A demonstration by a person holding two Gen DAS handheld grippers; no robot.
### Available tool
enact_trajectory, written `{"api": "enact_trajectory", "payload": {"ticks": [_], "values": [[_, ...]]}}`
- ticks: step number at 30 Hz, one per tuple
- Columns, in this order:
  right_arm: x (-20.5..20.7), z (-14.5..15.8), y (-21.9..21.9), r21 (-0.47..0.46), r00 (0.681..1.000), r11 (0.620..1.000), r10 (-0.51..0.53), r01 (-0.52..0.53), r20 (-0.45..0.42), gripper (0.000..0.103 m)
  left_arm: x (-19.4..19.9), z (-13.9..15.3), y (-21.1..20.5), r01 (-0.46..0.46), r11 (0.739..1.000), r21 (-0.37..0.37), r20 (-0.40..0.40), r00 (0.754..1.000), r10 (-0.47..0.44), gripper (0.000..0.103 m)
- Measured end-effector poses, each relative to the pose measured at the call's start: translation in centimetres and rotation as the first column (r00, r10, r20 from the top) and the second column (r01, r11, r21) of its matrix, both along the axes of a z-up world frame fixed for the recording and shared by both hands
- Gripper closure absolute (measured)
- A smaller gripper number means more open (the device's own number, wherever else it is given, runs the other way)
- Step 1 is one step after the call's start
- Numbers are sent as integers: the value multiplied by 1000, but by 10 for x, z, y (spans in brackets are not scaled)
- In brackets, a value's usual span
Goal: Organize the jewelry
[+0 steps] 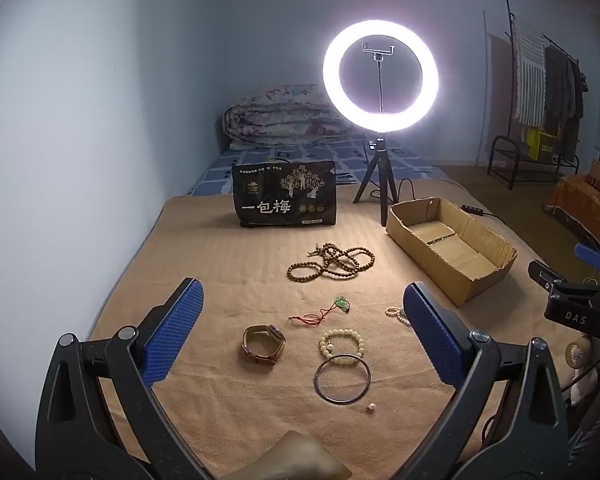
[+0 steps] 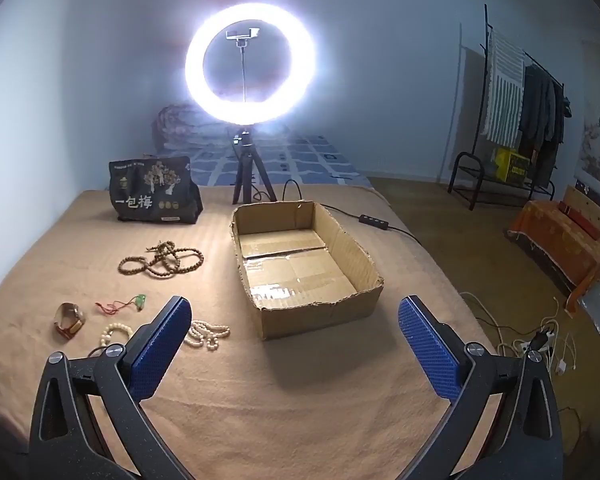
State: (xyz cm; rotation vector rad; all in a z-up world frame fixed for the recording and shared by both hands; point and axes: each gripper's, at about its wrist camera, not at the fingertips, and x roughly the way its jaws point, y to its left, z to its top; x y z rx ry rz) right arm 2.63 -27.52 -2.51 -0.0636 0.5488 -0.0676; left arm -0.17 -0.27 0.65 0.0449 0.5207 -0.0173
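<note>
Jewelry lies spread on a tan blanket. In the left wrist view I see a wooden bead necklace, a green pendant on a red cord, a watch, a pale bead bracelet, a dark bangle, a small pearl piece and a pearl strand. My left gripper hangs open above them, holding nothing. My right gripper is open and holds nothing, in front of the cardboard box. The pearl strand lies beside its left finger.
A lit ring light on a tripod and a black snack bag stand at the back. A folded quilt lies behind them. The bed's right edge drops to a floor with cables. A beige object sits at the near edge.
</note>
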Motion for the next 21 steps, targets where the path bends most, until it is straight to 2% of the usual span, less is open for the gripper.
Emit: {"api": "enact_trajectory", "payload": {"ticks": [21], "values": [[-2,-1,2,-10,1000,1000,-2,2,17,0,-4,9,-1,-1,1000,6,20,1000,1,1]]}}
